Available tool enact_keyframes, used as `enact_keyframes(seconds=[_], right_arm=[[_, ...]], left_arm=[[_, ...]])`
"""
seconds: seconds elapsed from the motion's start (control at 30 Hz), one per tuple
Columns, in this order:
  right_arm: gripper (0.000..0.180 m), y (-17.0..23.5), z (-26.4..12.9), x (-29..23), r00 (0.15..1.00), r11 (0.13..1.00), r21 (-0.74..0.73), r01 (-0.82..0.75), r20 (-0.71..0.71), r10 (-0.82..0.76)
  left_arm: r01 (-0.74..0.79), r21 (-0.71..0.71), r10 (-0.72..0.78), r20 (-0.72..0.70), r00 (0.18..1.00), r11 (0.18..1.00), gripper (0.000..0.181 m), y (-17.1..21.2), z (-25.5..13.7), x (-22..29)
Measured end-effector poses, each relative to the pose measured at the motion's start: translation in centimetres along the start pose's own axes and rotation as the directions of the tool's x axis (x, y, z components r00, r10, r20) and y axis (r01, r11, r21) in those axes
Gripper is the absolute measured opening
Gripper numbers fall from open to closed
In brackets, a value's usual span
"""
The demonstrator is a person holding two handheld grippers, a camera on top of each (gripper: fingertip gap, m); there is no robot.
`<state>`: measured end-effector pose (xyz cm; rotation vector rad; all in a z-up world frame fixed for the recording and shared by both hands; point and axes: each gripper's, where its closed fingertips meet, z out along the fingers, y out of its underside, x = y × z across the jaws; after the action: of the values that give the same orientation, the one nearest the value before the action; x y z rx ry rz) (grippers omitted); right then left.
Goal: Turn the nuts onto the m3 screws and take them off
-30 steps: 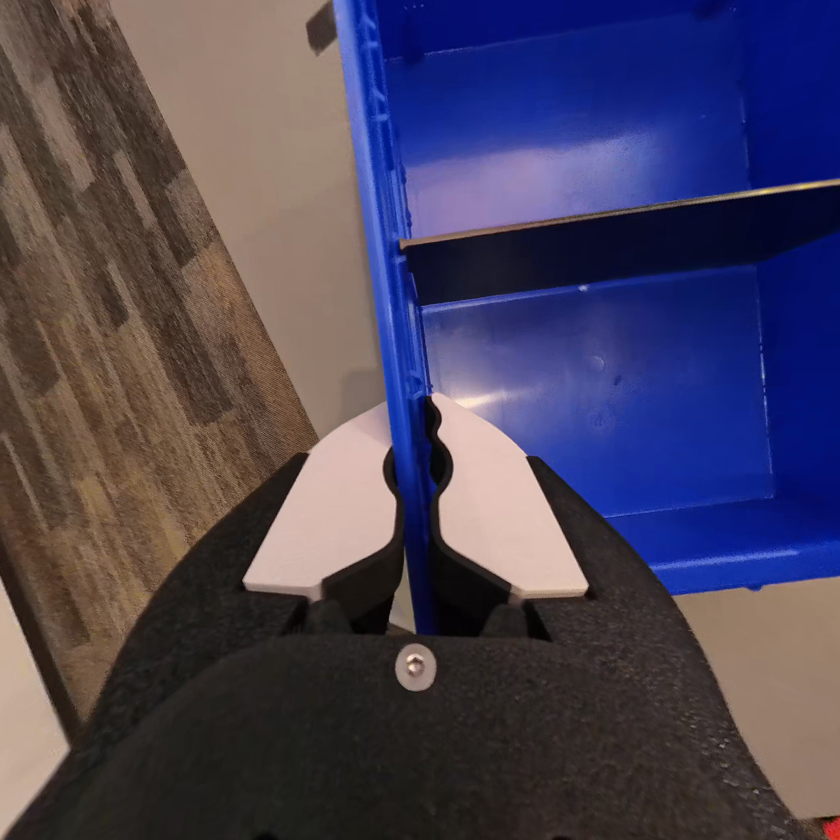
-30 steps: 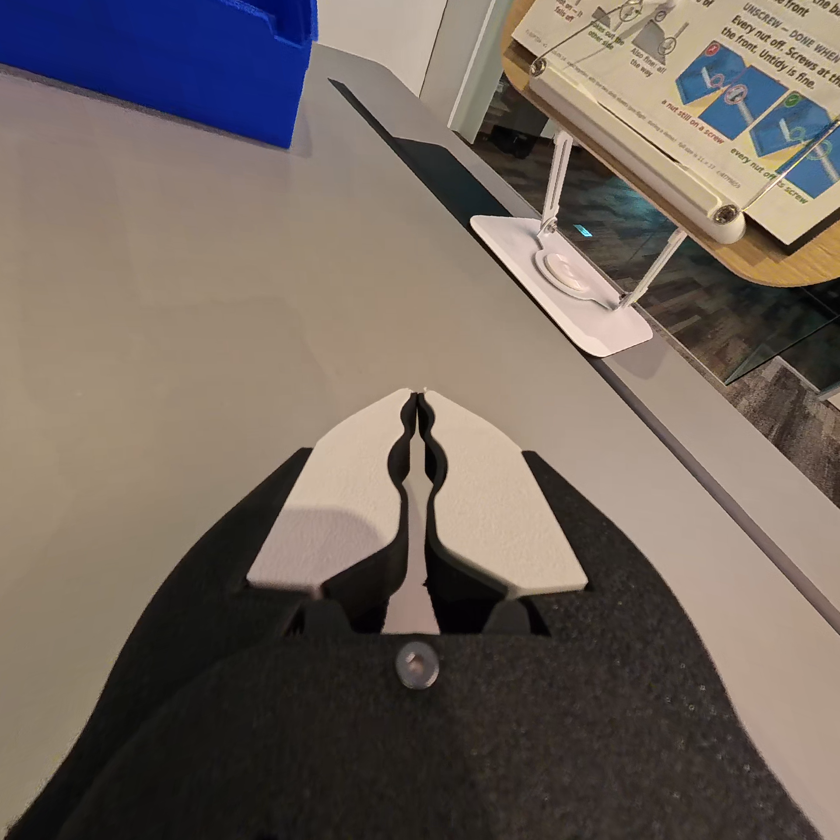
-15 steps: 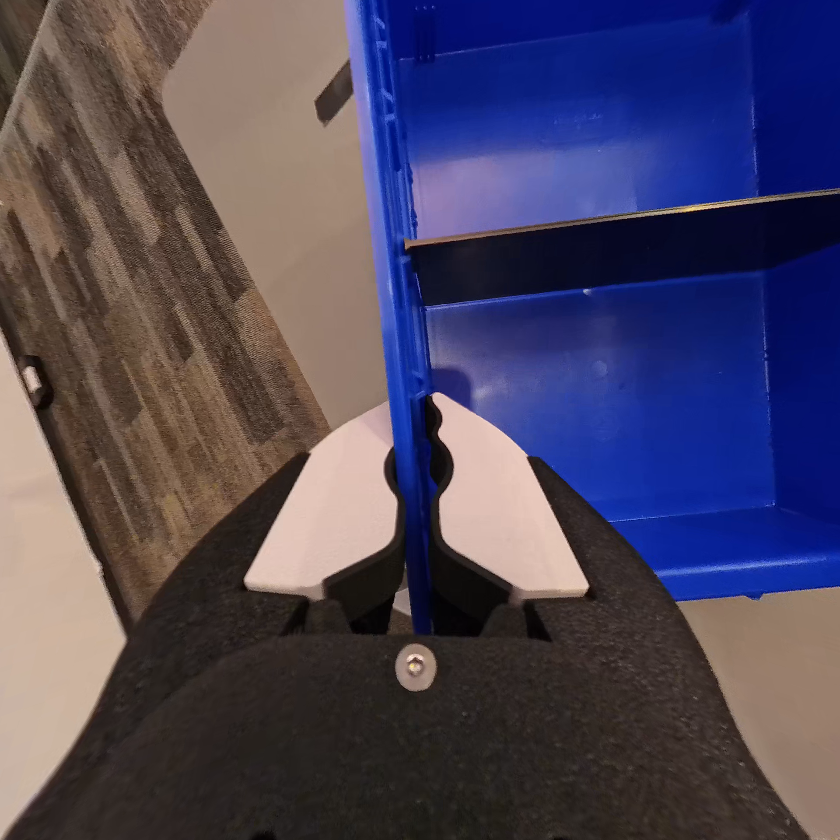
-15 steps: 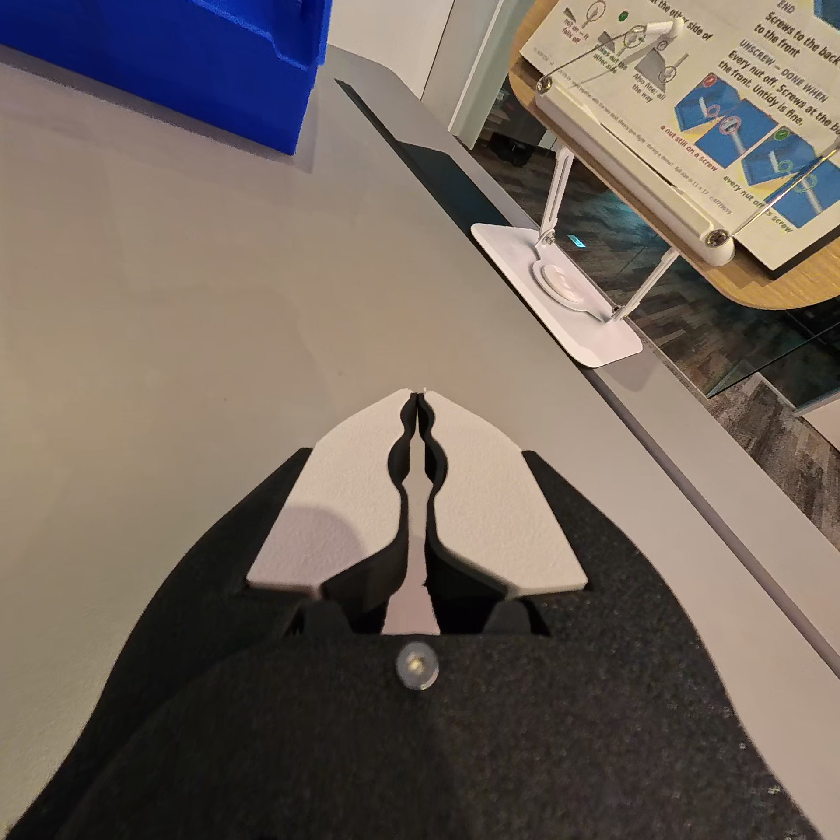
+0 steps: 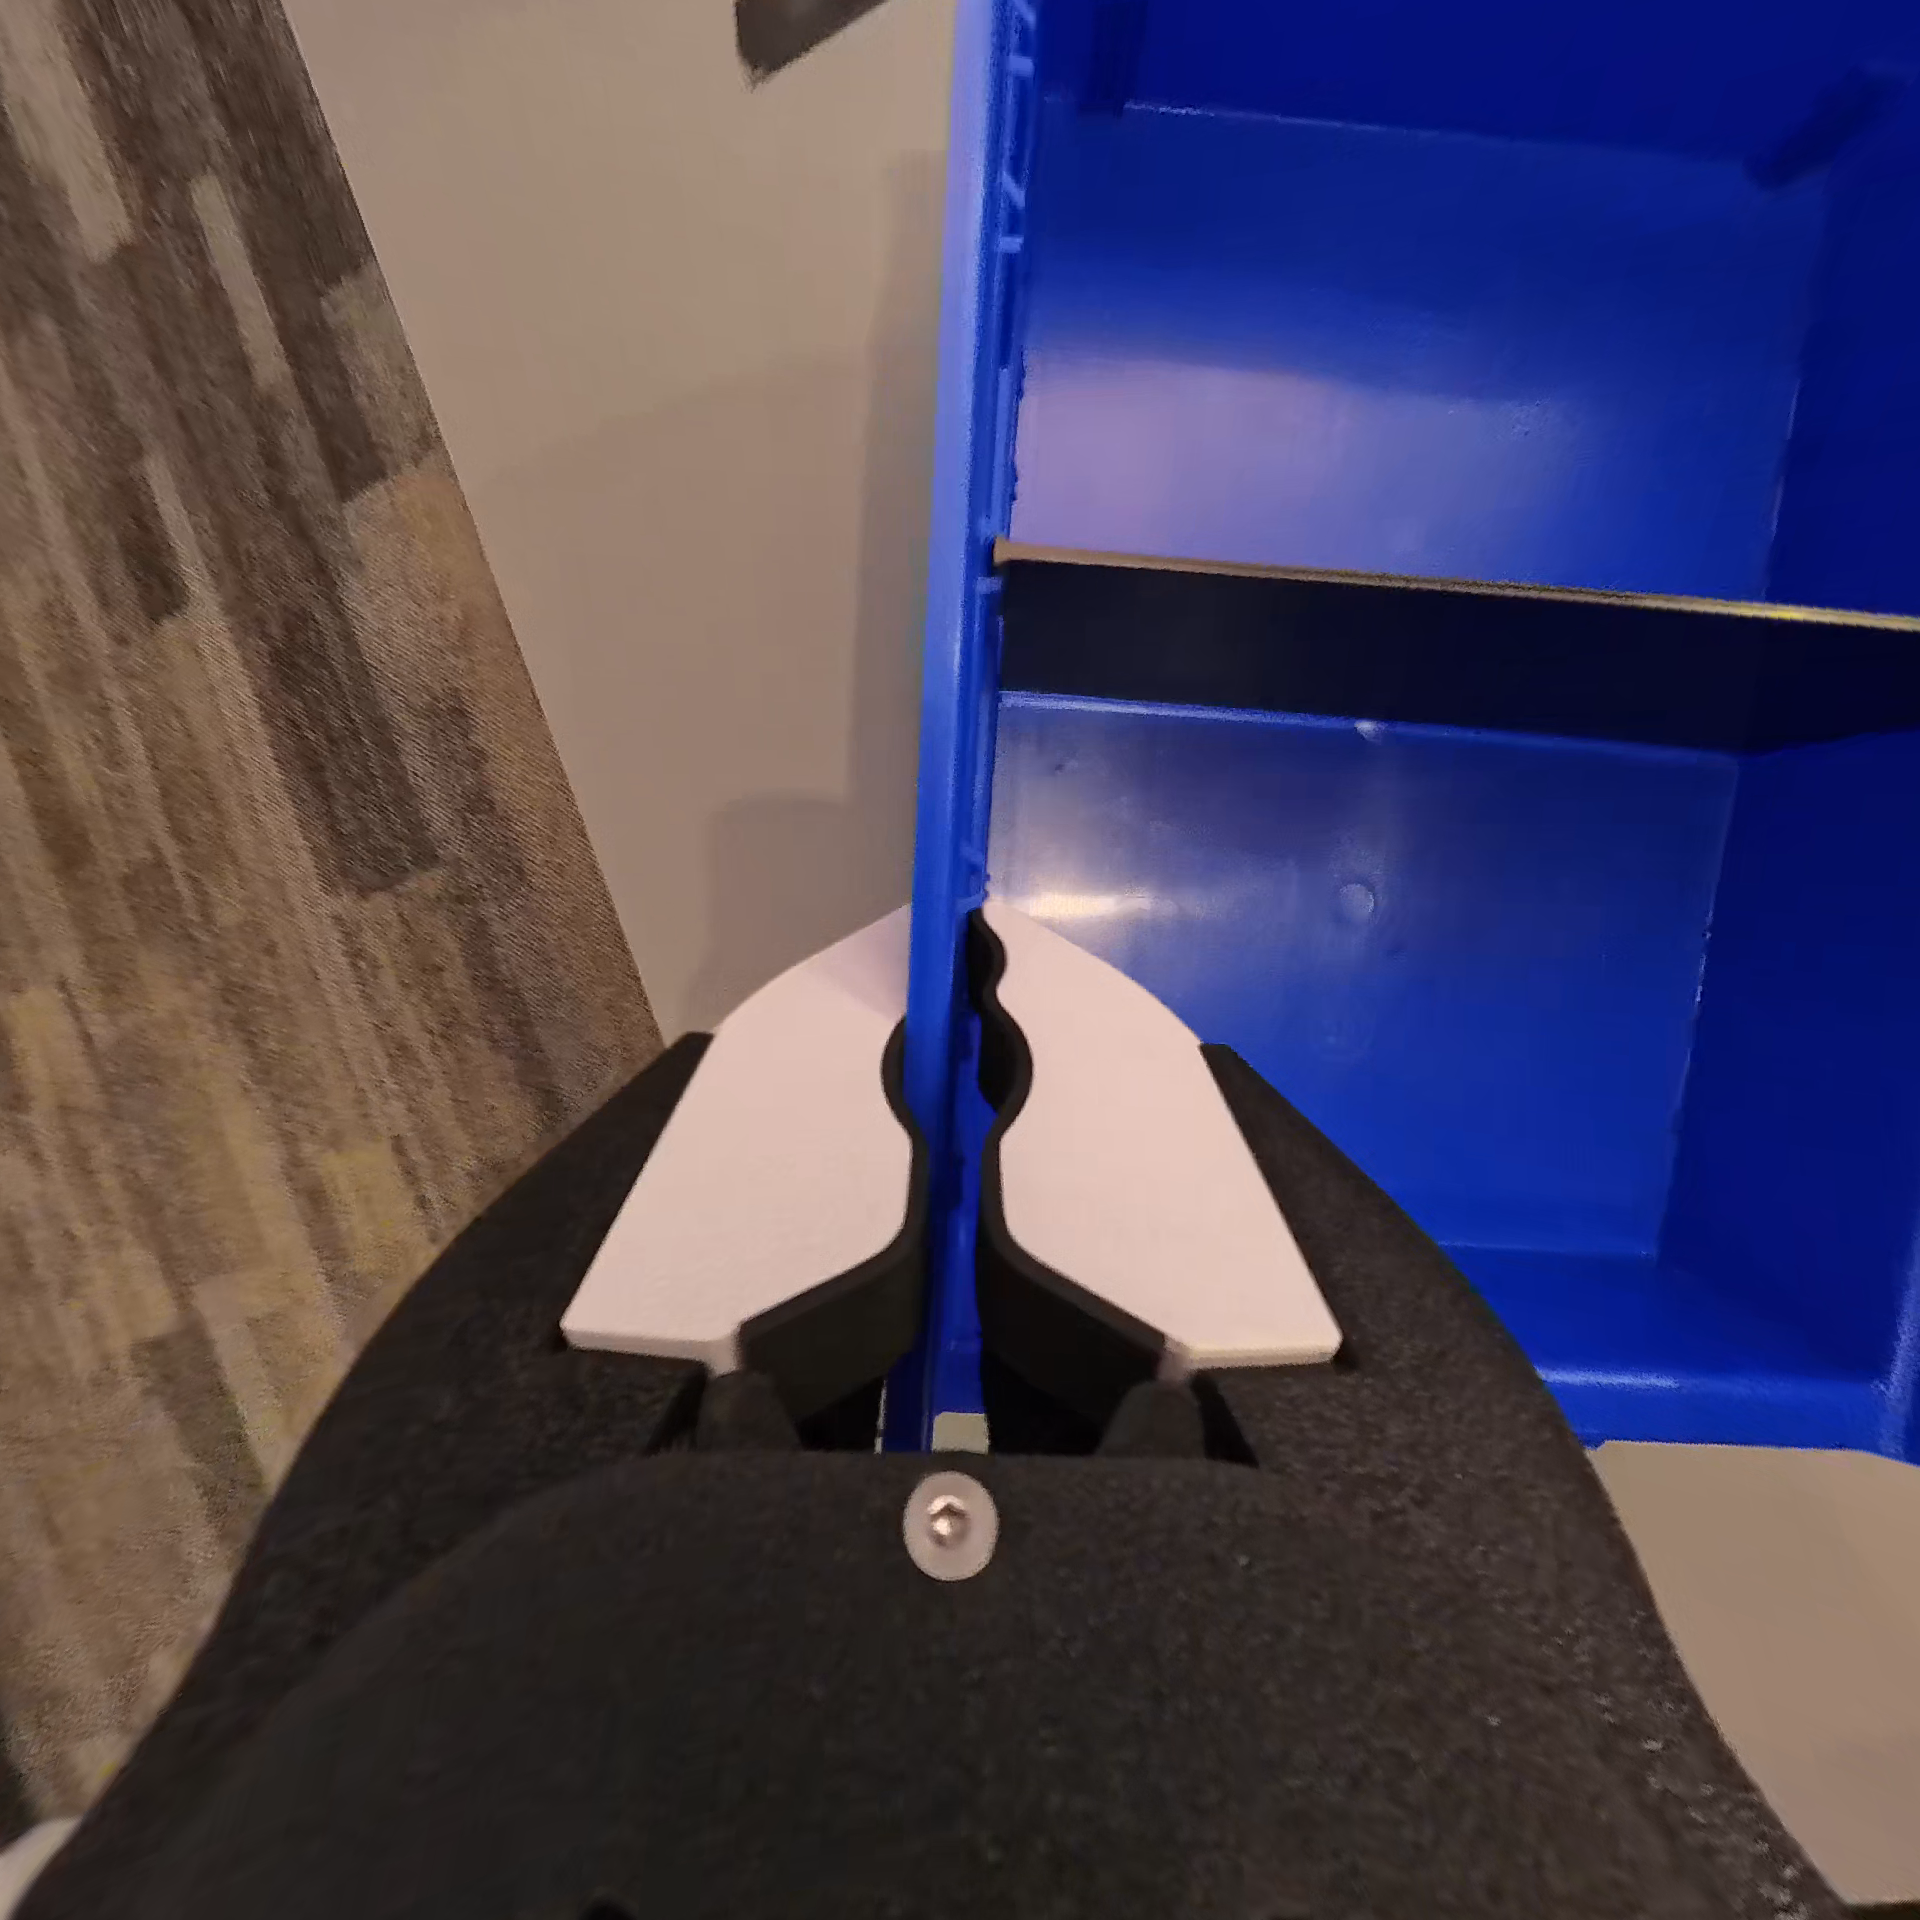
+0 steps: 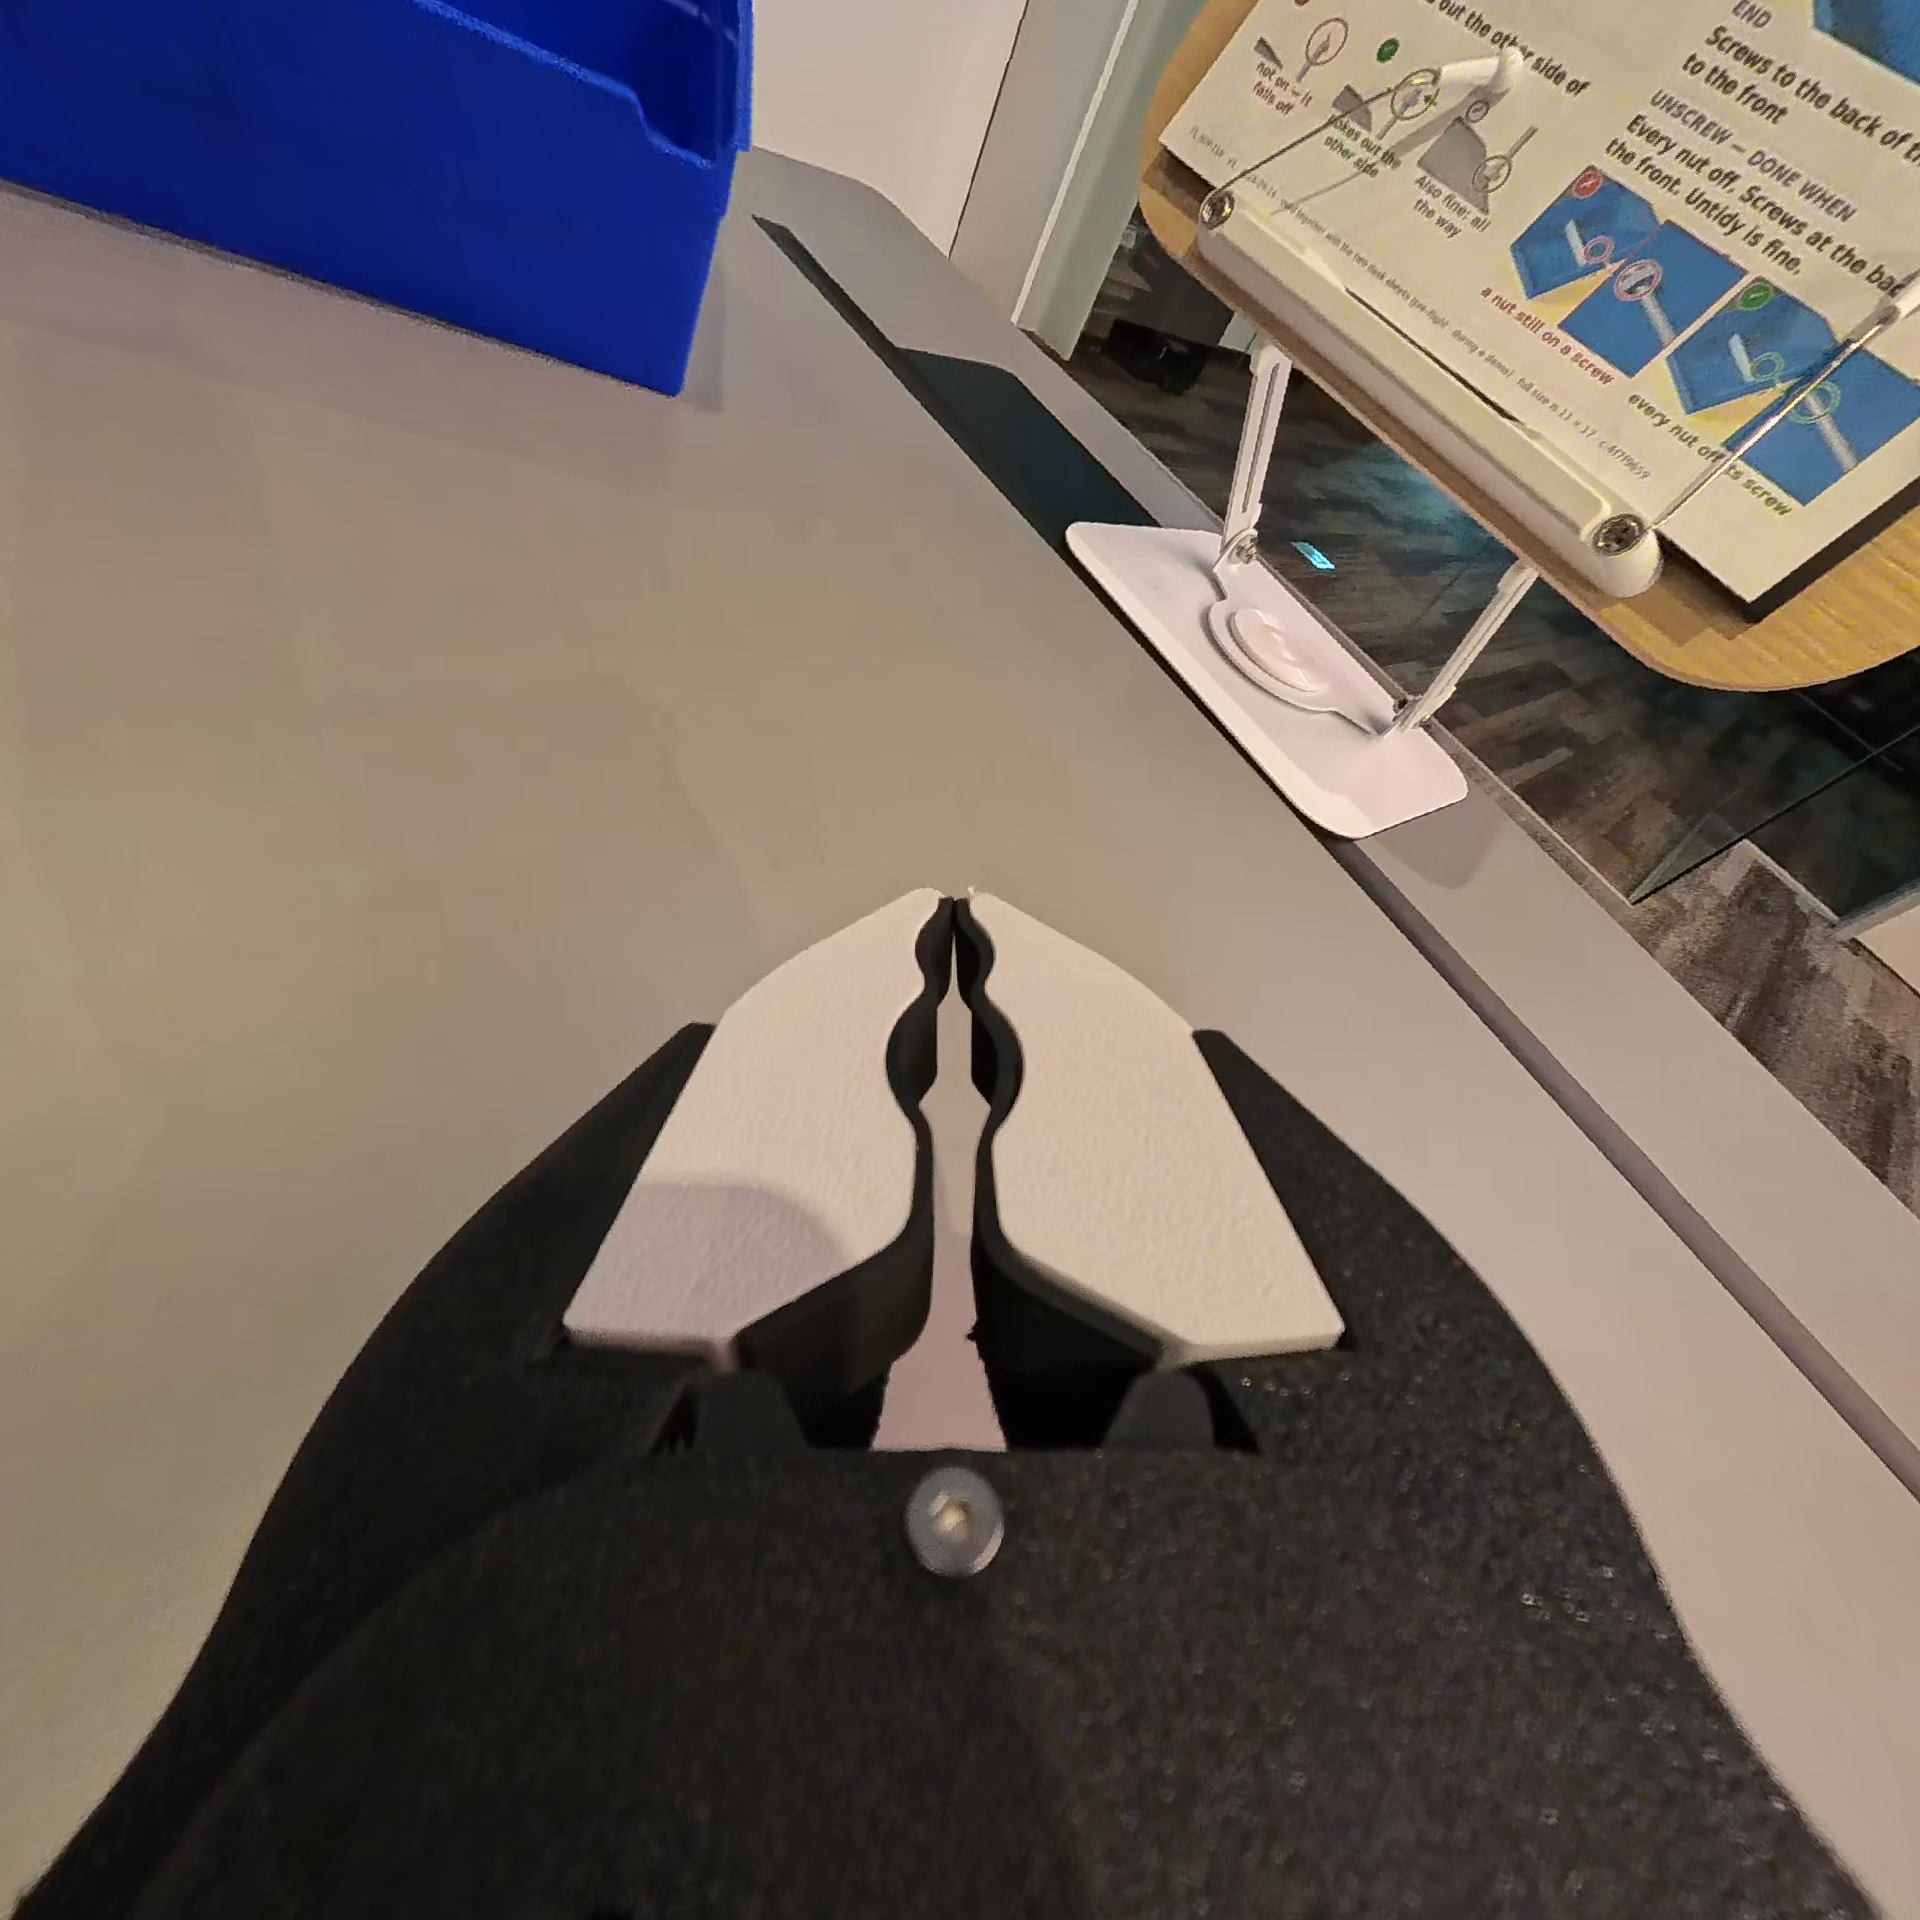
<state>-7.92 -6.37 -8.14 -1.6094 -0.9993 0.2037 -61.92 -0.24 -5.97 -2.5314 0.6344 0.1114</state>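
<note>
Currently, my left gripper (image 5: 948,925) is clamped on the left side wall of the blue bin (image 5: 1382,935), one finger outside the wall and one inside. The wall runs straight away from the camera, in line with the fingers, so the bin's long axis points forward. A dark divider (image 5: 1455,644) crosses the bin from wall to wall, splitting it into a near and a far compartment. I see no nuts or screws in either compartment from this view. The bin rests on the grey table (image 5: 644,520), near its left edge, with patterned carpet (image 5: 208,727) beyond.

My right gripper (image 6: 954,904) is pressed together at the tips and holds nothing; it hangs over bare table. The bin's corner shows at upper left in that view. A white stand (image 6: 1278,665) carrying an instruction sheet (image 6: 1558,208) sits at the table's far right edge.
</note>
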Motion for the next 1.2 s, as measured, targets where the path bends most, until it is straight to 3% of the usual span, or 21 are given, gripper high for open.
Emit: enact_keyframes(seconds=[0.63,1.2], right_arm=[[0.000,-1.2,-0.7,-0.2,1.000,0.998,0.055,-0.007,0.007,0.006],[0.000,-1.2,-0.8,0.1,0.999,0.997,0.064,-0.036,0.007,0.035]], left_arm=[[0.398,-0.027,-0.399,-0.028,0.917,0.917,0.003,2.3,2.0,5.7],[0.440,0.075,-0.432,-0.103,0.896,0.895,0.011,1.2,1.9,7.5]])
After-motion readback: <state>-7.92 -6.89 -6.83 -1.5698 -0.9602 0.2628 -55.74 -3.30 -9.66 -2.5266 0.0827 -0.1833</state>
